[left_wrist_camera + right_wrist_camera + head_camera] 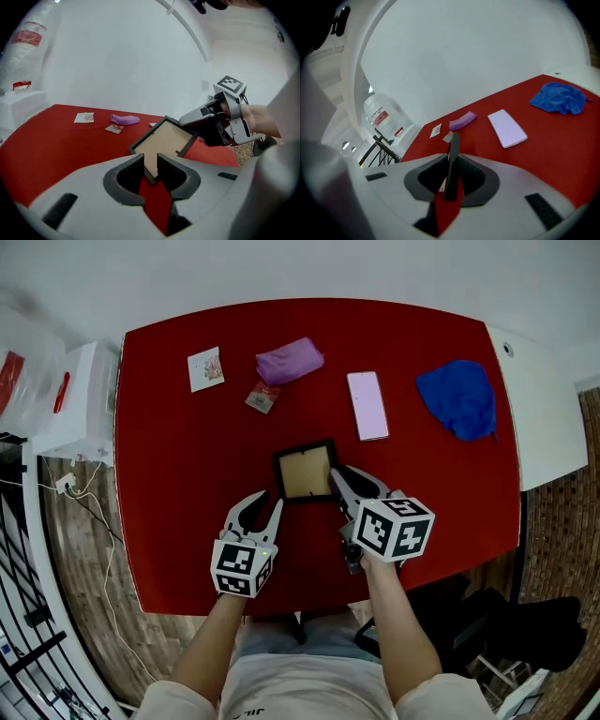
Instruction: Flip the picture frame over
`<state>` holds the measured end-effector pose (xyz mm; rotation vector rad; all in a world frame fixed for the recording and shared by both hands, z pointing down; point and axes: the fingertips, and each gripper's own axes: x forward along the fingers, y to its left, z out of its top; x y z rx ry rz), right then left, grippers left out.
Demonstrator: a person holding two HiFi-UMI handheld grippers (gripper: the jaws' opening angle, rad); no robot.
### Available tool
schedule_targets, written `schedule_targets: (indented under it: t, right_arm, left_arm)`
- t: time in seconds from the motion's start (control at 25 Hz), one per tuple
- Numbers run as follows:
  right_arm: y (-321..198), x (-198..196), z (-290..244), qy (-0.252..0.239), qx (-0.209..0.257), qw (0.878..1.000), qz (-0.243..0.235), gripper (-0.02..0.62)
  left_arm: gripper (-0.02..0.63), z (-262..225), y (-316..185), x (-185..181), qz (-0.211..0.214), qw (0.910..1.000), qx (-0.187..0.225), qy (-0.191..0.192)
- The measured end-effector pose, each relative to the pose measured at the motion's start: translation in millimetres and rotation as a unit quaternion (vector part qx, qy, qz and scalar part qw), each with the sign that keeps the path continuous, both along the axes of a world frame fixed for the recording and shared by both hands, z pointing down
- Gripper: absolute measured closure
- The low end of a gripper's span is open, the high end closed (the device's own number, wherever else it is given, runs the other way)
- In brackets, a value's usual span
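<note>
The picture frame (305, 472) is black with its tan backing facing up, and lies near the middle of the red table (178, 493). My right gripper (343, 475) is shut on the frame's right edge, which runs edge-on between its jaws in the right gripper view (452, 154). In the left gripper view the frame (164, 143) tilts, its right side raised off the table by the right gripper (190, 122). My left gripper (263, 503) is open just short of the frame's near left corner, which shows in the gap between its fingertips (143, 164).
At the back of the table are a small card (205, 368), a purple pouch (289, 360), a small packet (263, 397), a pale phone (367, 405) and a crumpled blue cloth (458, 397). A white cabinet (84, 399) stands off the left edge.
</note>
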<state>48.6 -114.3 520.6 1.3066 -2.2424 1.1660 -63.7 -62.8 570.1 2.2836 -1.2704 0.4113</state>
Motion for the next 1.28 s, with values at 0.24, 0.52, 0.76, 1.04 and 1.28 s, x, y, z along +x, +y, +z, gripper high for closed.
schedule_targets:
  t: [0.24,0.52,0.76,1.04,1.28]
  right_arm:
    - [1,16,36,0.033,-0.009,0.999,0.005,0.531]
    - [3,15,67,0.114,0.006,0.993,-0.002,0.541]
    - [5,17,86,0.208,0.014,0.978,-0.031,0.549]
    - [6,20,100,0.221,0.004,0.975,-0.033,0.549]
    - [4,16,98,0.240,0.031,0.969,-0.057,0.517]
  left_arm:
    - [0.560,27,-13,9,-0.006,0.9988,-0.037,-0.030]
    - [0.600,42,-13,3,-0.021,0.9955,-0.057,-0.073]
    - [0.600,43,-14,5,-0.018,0.9954,-0.061,-0.072]
    - [0.600,44,-17,7,-0.016,0.9951,-0.060,-0.078]
    - [0.600,44,-20,5,-0.021,0.9945,-0.063,-0.080]
